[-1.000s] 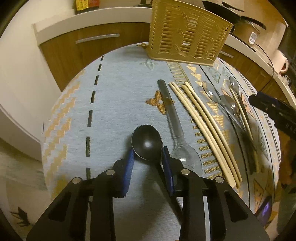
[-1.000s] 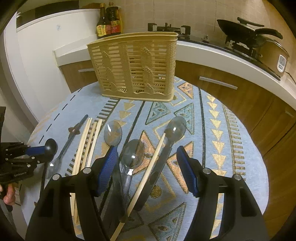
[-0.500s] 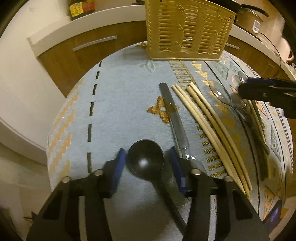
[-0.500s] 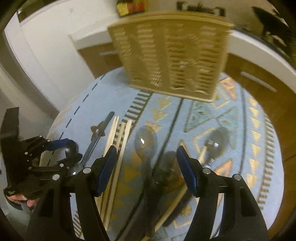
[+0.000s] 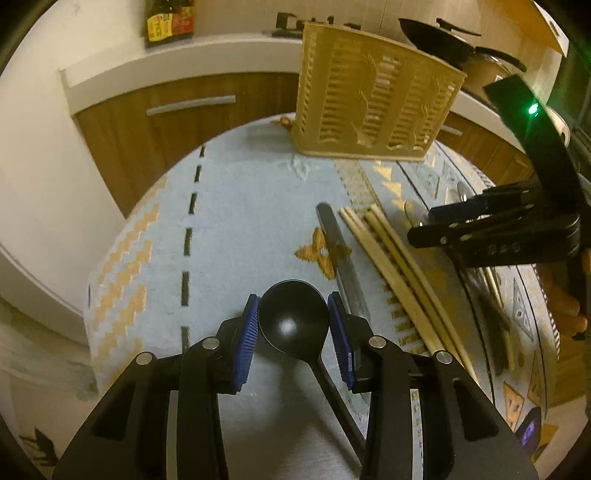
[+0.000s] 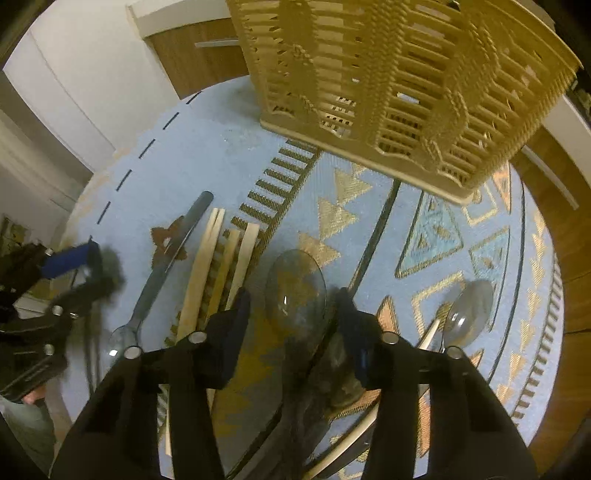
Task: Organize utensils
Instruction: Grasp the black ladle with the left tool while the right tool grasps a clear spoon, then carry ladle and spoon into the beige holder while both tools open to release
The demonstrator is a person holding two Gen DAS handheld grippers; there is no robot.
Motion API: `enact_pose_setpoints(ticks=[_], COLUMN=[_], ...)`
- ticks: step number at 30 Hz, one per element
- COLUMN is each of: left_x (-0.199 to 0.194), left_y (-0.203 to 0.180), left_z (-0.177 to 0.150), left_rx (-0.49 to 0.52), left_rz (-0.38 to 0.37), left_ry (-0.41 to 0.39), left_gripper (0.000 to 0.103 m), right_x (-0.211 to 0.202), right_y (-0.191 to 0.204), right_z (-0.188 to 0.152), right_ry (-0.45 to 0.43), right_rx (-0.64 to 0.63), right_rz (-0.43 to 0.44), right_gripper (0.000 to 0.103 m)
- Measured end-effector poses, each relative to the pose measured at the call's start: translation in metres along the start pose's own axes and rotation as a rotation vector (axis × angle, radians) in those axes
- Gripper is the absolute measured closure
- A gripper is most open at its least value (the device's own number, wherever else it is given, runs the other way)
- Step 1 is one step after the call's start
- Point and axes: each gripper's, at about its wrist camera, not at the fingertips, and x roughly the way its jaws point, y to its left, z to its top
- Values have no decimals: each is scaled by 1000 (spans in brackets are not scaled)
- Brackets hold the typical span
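Note:
A black spoon (image 5: 293,321) lies on the patterned blue cloth, its bowl between the blue pads of my left gripper (image 5: 294,330), which closes on it. A tan slotted utensil basket (image 5: 373,99) stands at the back; it also fills the top of the right wrist view (image 6: 406,74). My right gripper (image 6: 293,321) is open, low over a clear spoon (image 6: 295,291) whose bowl lies between its fingers. Wooden chopsticks (image 6: 218,266) and a metal spoon (image 6: 166,266) lie to its left. Another clear spoon (image 6: 469,314) lies to the right.
The round table's cloth (image 5: 240,221) ends at its left edge near white cabinets (image 5: 44,166). A counter with sauce bottles (image 5: 170,18) and a black pan (image 5: 436,37) runs behind. My right gripper's body (image 5: 509,236) reaches in from the right in the left wrist view.
My left gripper opened wider, then closed on the black spoon's bowl. My right gripper moved forward and down, toward the basket and over the clear spoon.

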Motion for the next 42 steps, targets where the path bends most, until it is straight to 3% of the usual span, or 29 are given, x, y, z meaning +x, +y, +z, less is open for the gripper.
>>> enact_pose_setpoints(ticks=[1, 6, 9, 13, 20, 24, 27, 32, 36, 42], left_x=[-2, -13, -26, -54, -105, -111, -103, -76, -53, -21], left_y=[0, 2, 3, 3, -14, -36, -49, -64, -67, -59], left_z=[2, 14, 24, 45, 109, 154, 177, 200, 211, 219], left_rx=[1, 0, -1, 3, 27, 47, 66, 114, 136, 131], left_rz=[-2, -3, 11, 24, 92, 153, 191, 214, 239, 272], left_ry=[-11, -84, -153, -278, -556, -687, -741, -821, -840, -840], left_gripper=[68, 68, 68, 68, 68, 68, 68, 67, 67, 67], right_x=[1, 5, -14, -56, -150, -192, -206, -205, -195, -161], right_y=[3, 13, 13, 8, -18, -42, -58, -75, -94, -96], right_z=[1, 4, -2, -8, 11, 22, 36, 51, 63, 74], right_ry=[0, -15, -92, -249, -606, -795, -917, -1068, -1117, -1115], right_rx=[-8, -38, -34, -23, 42, 92, 138, 189, 222, 183], right_rz=[-19, -17, 21, 81, 123, 90, 41, -63, -132, -228], right_gripper=[73, 73, 73, 73, 73, 73, 73, 73, 73, 73])
